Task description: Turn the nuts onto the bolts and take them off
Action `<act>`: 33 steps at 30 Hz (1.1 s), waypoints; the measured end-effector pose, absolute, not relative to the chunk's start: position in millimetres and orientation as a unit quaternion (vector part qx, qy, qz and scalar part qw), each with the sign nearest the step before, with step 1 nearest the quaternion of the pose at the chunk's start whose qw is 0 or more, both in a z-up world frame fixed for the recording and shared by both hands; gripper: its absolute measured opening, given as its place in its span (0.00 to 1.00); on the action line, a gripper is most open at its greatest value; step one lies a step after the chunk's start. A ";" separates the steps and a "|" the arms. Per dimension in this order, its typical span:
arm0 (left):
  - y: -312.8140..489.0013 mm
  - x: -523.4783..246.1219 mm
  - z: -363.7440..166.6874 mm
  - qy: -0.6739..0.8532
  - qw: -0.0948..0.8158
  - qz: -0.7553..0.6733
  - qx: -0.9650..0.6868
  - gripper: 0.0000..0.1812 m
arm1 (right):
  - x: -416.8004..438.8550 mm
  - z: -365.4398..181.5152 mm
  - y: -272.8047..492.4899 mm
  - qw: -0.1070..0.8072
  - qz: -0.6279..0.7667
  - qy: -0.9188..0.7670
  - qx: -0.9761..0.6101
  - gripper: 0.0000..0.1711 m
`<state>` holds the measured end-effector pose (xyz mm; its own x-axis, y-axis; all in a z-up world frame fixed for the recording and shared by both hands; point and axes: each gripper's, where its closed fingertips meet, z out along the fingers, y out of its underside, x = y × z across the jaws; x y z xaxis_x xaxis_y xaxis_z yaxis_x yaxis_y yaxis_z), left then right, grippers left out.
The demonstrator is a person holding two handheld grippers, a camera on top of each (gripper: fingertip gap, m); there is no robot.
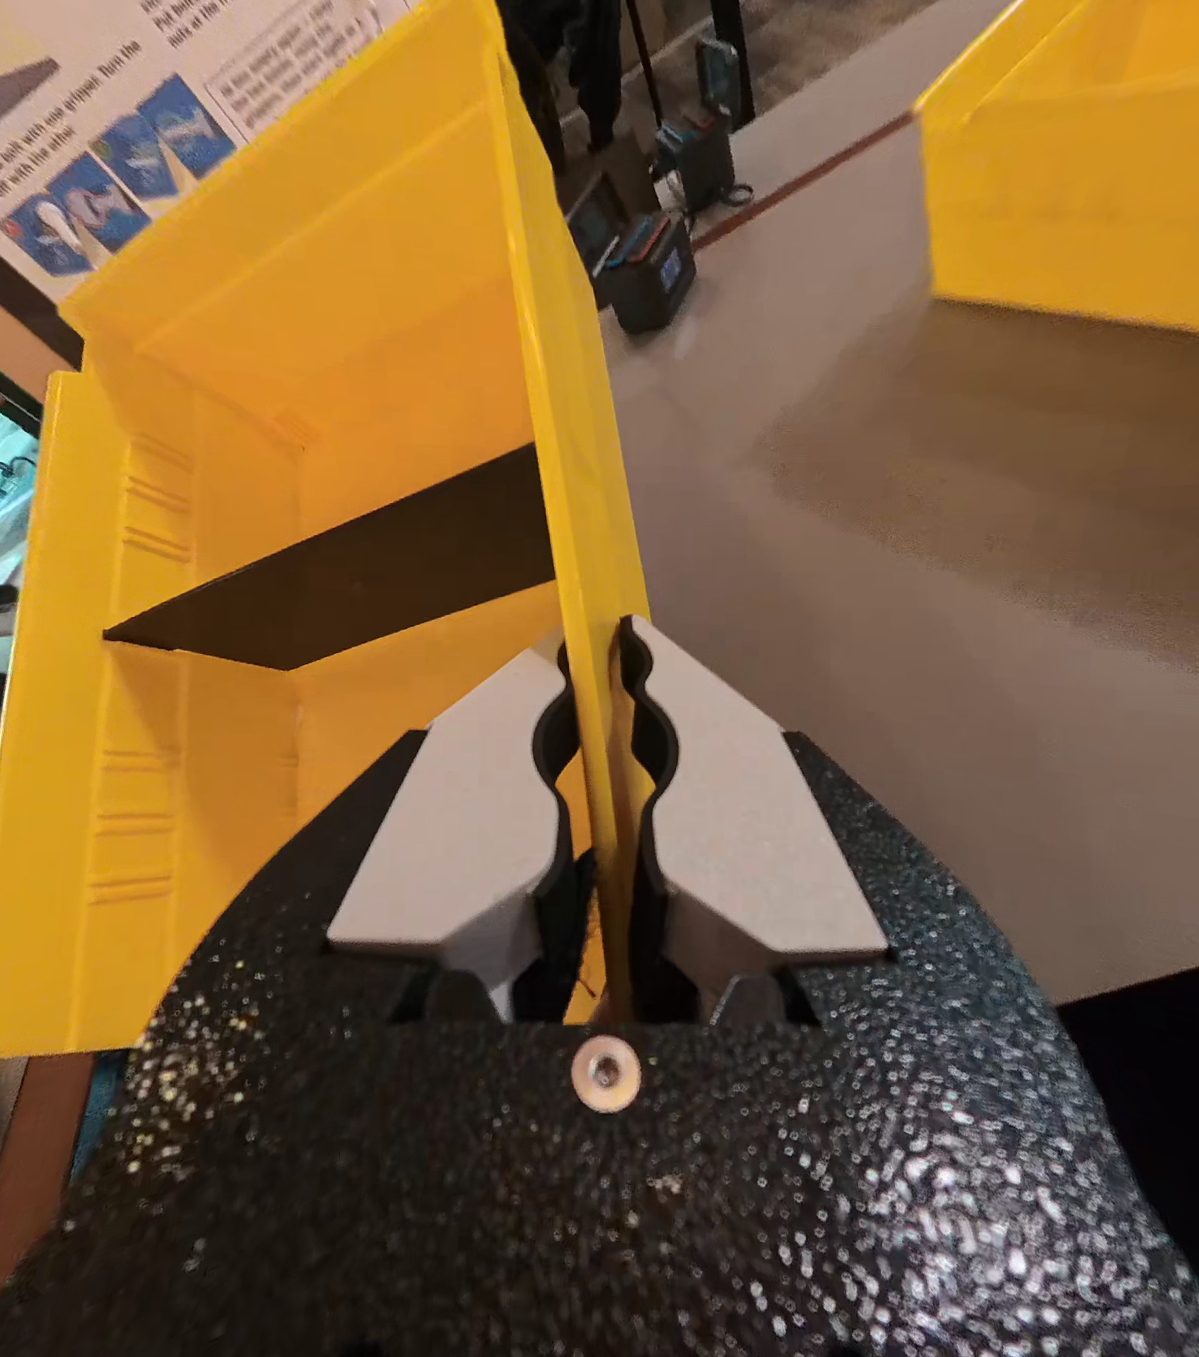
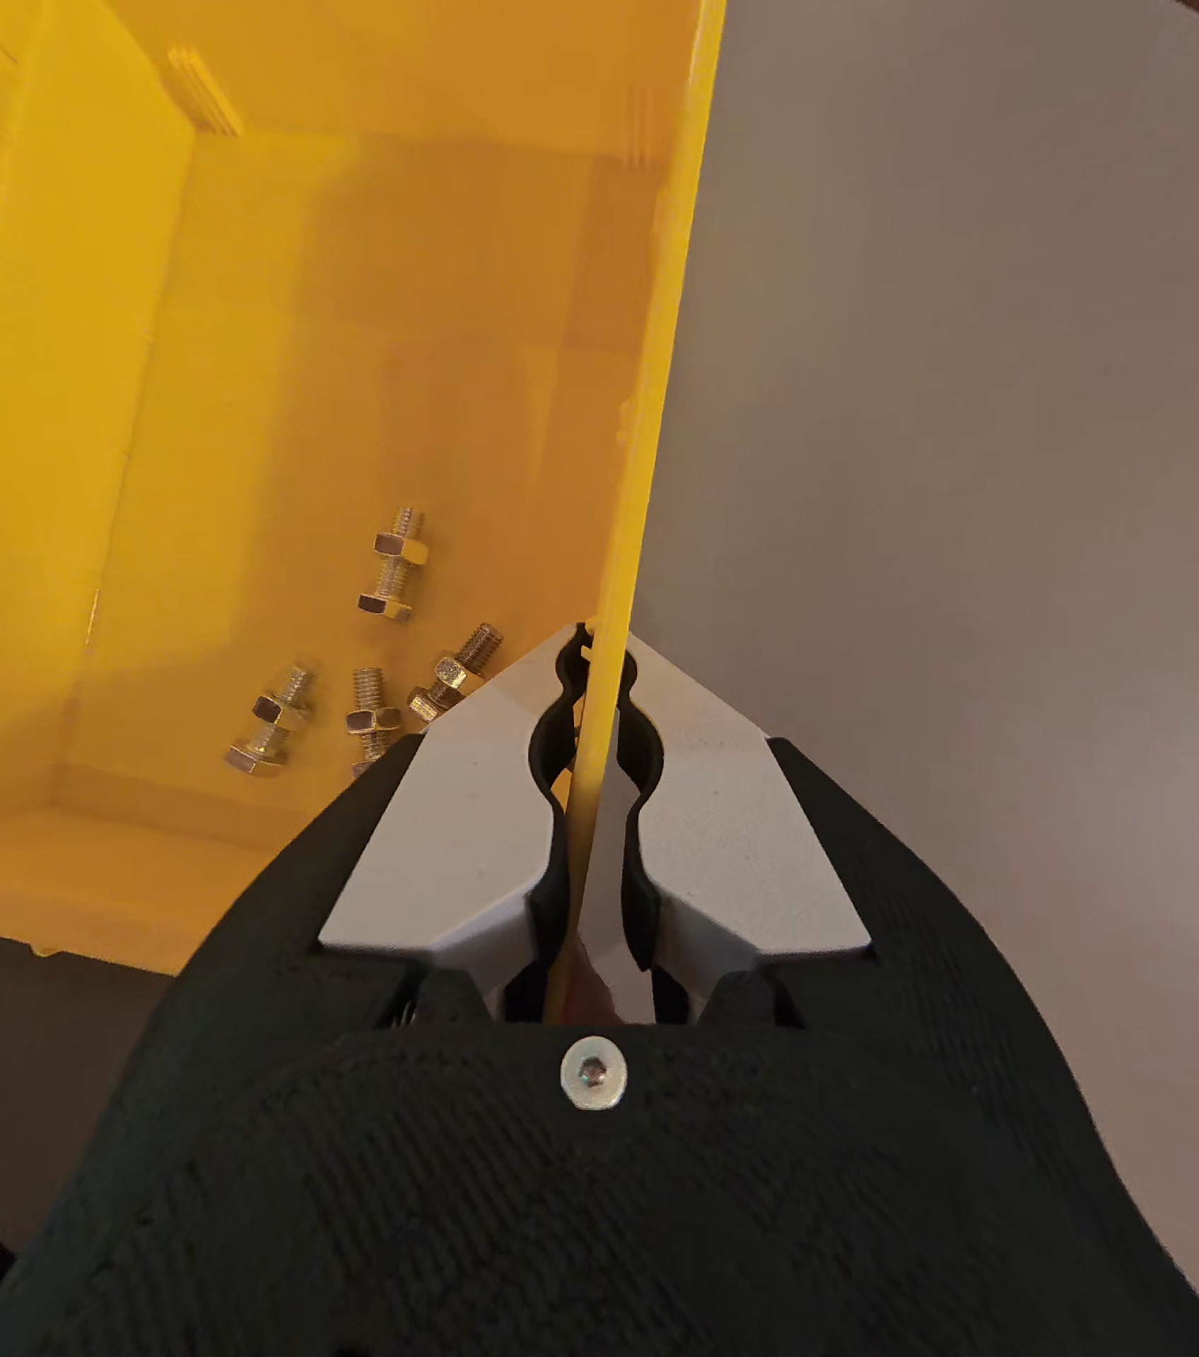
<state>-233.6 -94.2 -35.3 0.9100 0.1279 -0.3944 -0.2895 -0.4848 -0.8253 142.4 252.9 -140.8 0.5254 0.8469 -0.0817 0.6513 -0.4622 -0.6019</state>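
Bins of yellow plastic fill both wrist views, each pinched by a gripper along one side wall.

In the left wrist view, the left gripper (image 1: 593, 646) has its two grey fingers (image 1: 479, 800) with wavy black pads closed onto the thin right-hand wall of a yellow bin (image 1: 229, 455). The wall runs straight up between the pads, edge on. Inside this bin a black divider (image 1: 354, 580) crosses from wall to wall, splitting it into a nearer and a farther compartment; the parts of both compartments that show hold nothing. The bin sits on a grey table (image 1: 949, 587). A second yellow bin (image 1: 1111, 161) stands at the upper right, well apart from the first. Behind the first bin a printed instruction sheet (image 1: 90, 117) with small blue photos leans at the upper left, and dark electronic devices (image 1: 655, 272) rest at the far edge of the table.

In the right wrist view, the right gripper (image 2: 600, 639) is likewise clamped on the right-hand wall of a yellow bin (image 2: 288, 294), the wall passing between its black pads. On the floor of this bin, near the gripper's left finger (image 2: 464, 822), lie four silver bolts (image 2: 394, 562), each with a nut (image 2: 402, 547) threaded on its shank. One lies alone farther in; three cluster closer, and the finger partly hides two of them. Grey table surface (image 2: 949, 514) spreads to the right of the wall.
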 end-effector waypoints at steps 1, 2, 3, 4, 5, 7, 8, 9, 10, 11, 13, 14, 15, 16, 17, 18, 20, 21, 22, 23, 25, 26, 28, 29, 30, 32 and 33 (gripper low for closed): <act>-94.5 -233.9 -31.8 0.047 0.512 0.207 -0.833 0.03 | 123.0 -140.8 247.9 0.261 0.191 -0.454 -0.830 0.01; -94.4 -234.1 -28.7 0.047 0.516 0.208 -0.829 0.03 | 103.9 -140.7 242.8 0.262 0.192 -0.459 -0.827 0.01; -94.5 -234.3 -25.9 0.049 0.520 0.211 -0.826 0.03 | 84.9 -140.6 237.4 0.262 0.192 -0.466 -0.823 0.01; -94.6 -234.1 -23.3 0.051 0.523 0.213 -0.824 0.03 | 66.4 -140.6 231.4 0.261 0.194 -0.472 -0.819 0.01; -94.6 -233.6 -20.7 0.053 0.527 0.214 -0.821 0.03 | 48.3 -140.8 224.8 0.259 0.196 -0.478 -0.816 0.01; -95.7 -232.6 -15.8 0.055 0.535 0.213 -0.816 0.03 | 14.4 -140.9 210.0 0.256 0.200 -0.490 -0.809 0.01; -96.5 -232.2 -13.7 0.056 0.538 0.213 -0.814 0.03 | -1.4 -141.0 201.8 0.254 0.203 -0.491 -0.808 0.01; -97.4 -232.2 -11.7 0.056 0.541 0.212 -0.812 0.03 | -16.9 -140.2 194.2 0.257 0.208 -0.487 -0.809 0.02; -98.6 -232.5 -10.0 0.056 0.544 0.211 -0.810 0.03 | -32.0 -138.7 186.6 0.263 0.214 -0.481 -0.809 0.02; -100.0 -233.2 -8.3 0.055 0.546 0.211 -0.809 0.03 | -46.4 -136.8 179.4 0.272 0.221 -0.471 -0.809 0.03; -103.0 -235.0 -5.3 0.052 0.550 0.213 -0.806 0.03 | -71.0 -132.5 164.0 0.289 0.233 -0.453 -0.810 0.04; -104.6 -236.0 -4.0 0.050 0.551 0.216 -0.804 0.03 | -82.0 -129.9 154.7 0.298 0.241 -0.450 -0.807 0.07; -105.9 -237.0 -2.8 0.048 0.553 0.217 -0.803 0.03 | -92.9 -127.8 143.0 0.304 0.252 -0.451 -0.800 0.10; -107.0 -237.8 -1.7 0.047 0.554 0.219 -0.801 0.03 | -103.4 -126.8 128.7 0.303 0.268 -0.458 -0.792 0.16; -107.7 -238.5 -0.6 0.046 0.556 0.221 -0.800 0.03 | -113.6 -125.8 112.2 0.298 0.287 -0.474 -0.778 0.23; -108.2 -238.6 0.2 0.045 0.557 0.223 -0.799 0.03 | -121.5 -124.1 97.0 0.291 0.305 -0.487 -0.765 0.30; -108.9 -237.0 2.0 0.047 0.561 0.223 -0.796 0.03 | -126.2 -116.3 80.6 0.296 0.330 -0.501 -0.743 0.34; -109.4 -234.9 2.9 0.050 0.563 0.222 -0.795 0.03 | -123.9 -106.1 78.5 0.316 0.348 -0.502 -0.726 0.32; -109.9 -232.1 4.4 0.052 0.565 0.220 -0.793 0.03 | -117.6 -93.2 80.1 0.340 0.367 -0.497 -0.709 0.31; -109.9 -228.3 6.0 0.056 0.568 0.218 -0.792 0.03 | -107.2 -80.1 85.0 0.365 0.383 -0.489 -0.694 0.31; -108.0 -218.5 10.6 0.066 0.572 0.215 -0.789 0.03 | -78.9 -54.7 99.2 0.416 0.413 -0.467 -0.662 0.33; -105.7 -211.8 13.5 0.073 0.575 0.213 -0.786 0.03 | -59.1 -46.3 114.2 0.452 0.402 -0.454 -0.654 0.33; -98.5 -194.0 20.1 0.096 0.582 0.206 -0.780 0.03 | -12.0 -34.0 150.5 0.527 0.345 -0.435 -0.643 0.33; -93.0 -182.7 24.2 0.111 0.587 0.199 -0.777 0.03 | 13.3 -27.1 168.1 0.556 0.316 -0.421 -0.643 0.31; -85.8 -169.9 29.2 0.128 0.591 0.190 -0.773 0.03 | 37.0 -17.9 180.9 0.576 0.300 -0.407 -0.642 0.29; -67.0 -140.4 40.6 0.166 0.602 0.162 -0.764 0.03 | 80.4 5.2 198.3 0.606 0.292 -0.372 -0.640 0.28; -55.7 -123.6 46.2 0.186 0.607 0.146 -0.759 0.03 | 101.9 18.0 205.0 0.622 0.287 -0.352 -0.638 0.28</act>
<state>-123.6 -55.7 46.2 0.8881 -0.1059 -0.4472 -0.4595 -0.1946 -0.8666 101.9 205.0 18.0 0.5875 0.8061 0.0711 0.0921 0.0208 -0.9955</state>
